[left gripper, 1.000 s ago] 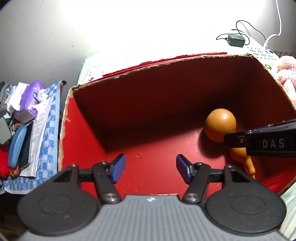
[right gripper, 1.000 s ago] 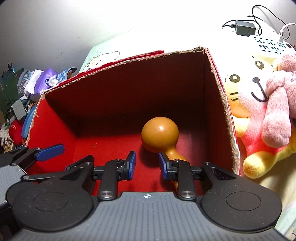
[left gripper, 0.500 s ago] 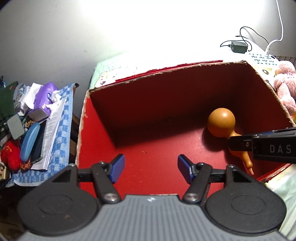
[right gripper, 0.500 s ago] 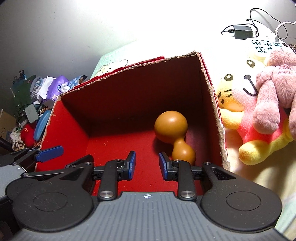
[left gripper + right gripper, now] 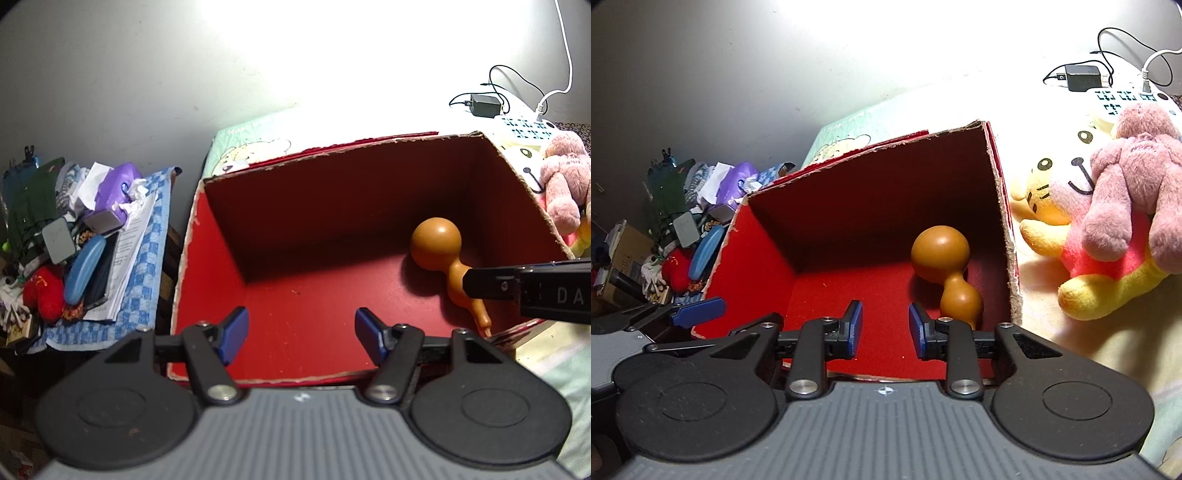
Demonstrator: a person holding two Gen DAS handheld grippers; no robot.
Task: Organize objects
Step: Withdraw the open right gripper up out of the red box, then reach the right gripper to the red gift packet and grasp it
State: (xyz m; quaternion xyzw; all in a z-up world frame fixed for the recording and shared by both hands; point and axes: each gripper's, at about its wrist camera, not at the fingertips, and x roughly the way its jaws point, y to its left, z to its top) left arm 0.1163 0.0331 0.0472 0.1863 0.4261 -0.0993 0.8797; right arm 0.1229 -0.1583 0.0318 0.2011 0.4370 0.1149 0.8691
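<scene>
A red cardboard box stands open on the bed. An orange gourd lies on the box floor at its right side. My left gripper is open and empty above the box's near edge. My right gripper is open a small way and empty, above the near edge, just left of the gourd's narrow end. The right gripper's side also shows in the left wrist view, in front of the gourd's neck.
A yellow and pink plush toy with a mauve plush on it lies right of the box. A power strip and a charger lie behind. A cluttered pile on a blue checked cloth sits left of the box.
Both grippers have pulled back and up from inside the box to its near edge. The gourd stays in the box. The jaws have not changed.
</scene>
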